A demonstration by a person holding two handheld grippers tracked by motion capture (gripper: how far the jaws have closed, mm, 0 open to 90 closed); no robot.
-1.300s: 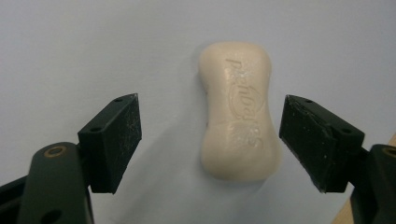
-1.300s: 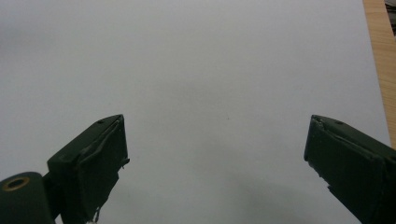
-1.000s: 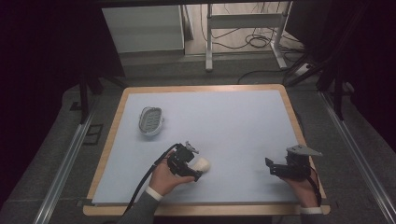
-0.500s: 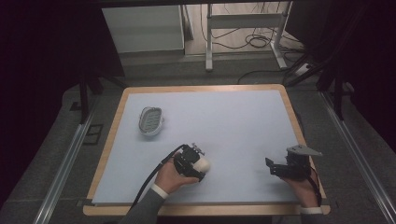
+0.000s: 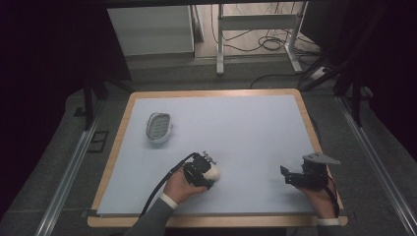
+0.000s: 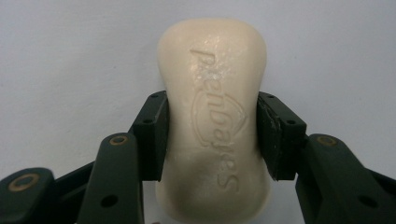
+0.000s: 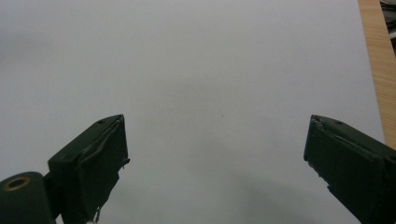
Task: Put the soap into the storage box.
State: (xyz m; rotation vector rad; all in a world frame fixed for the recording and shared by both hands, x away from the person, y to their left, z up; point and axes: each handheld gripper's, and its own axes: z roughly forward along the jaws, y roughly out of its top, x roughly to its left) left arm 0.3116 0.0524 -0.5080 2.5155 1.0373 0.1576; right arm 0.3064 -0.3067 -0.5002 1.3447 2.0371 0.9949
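A cream bar of soap with raised lettering lies on the pale blue mat. From above, the soap sits near the front, left of centre. My left gripper is shut on it. Its jaws have just been closing with the bar between them, and both pads now press on the bar's long sides. From above, a hand holds the left gripper low over the mat. My right gripper stands open over bare mat with nothing between its fingers. In the high view the right gripper rests near the front right corner.
A grey oval soap dish with a slotted insert sits on the mat at the left. The wooden table edge frames the mat. Metal rails run along both sides, and cables and table legs lie on the floor beyond the far edge.
The left hand has settled slightly closer over the soap bar. The right hand and the soap dish have not moved.
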